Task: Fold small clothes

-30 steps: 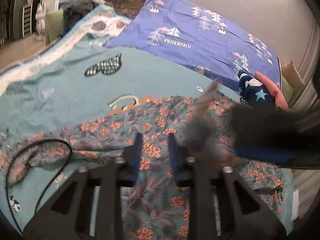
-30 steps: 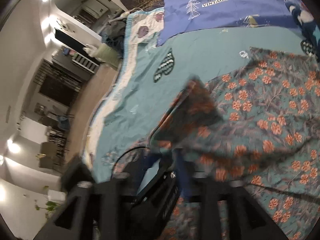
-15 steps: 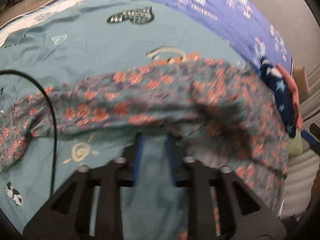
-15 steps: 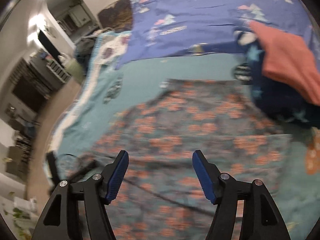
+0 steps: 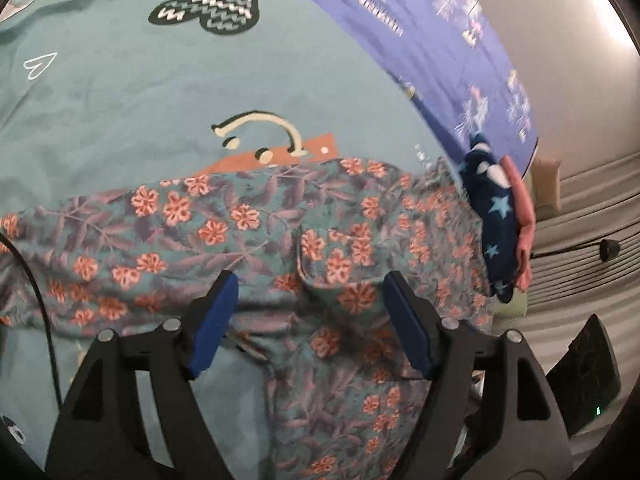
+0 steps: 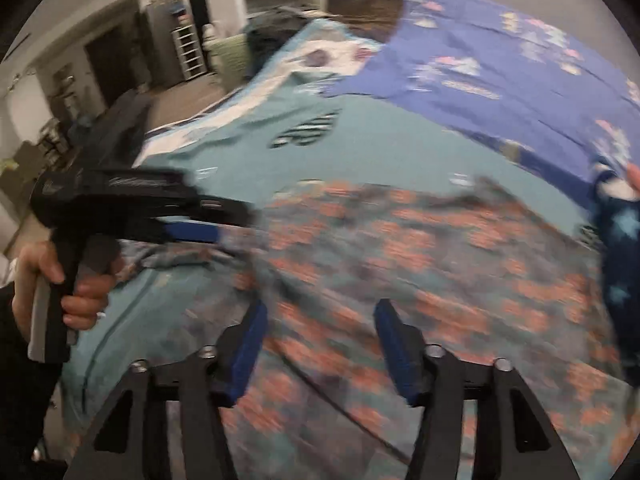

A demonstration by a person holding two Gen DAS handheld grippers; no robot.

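A floral garment [image 5: 248, 232] in teal with orange flowers lies spread across the teal bedsheet [image 5: 120, 100]. My left gripper [image 5: 310, 280] hovers over its lower middle. The jaws are opening wide; cloth lies beneath them and the pads press nothing. In the blurred right wrist view the same garment [image 6: 420, 248] fills the middle. My right gripper [image 6: 322, 308] points down at it with jaws apart and closing, gripping nothing. A hand [image 6: 80, 292] holds the left gripper [image 6: 200, 220] at the garment's left edge.
Folded navy star-print and pink clothes [image 5: 496, 220] are stacked at the garment's right end. A purple patterned sheet [image 5: 420, 20] covers the bed's far side. A black cable [image 5: 36, 292] runs along the left. A dark box [image 5: 584, 376] sits beyond the bed's right edge.
The left gripper went from nearly shut to wide open and moved down over the garment. The right gripper let go of the lifted fold, which now lies flat, and its view rolled.
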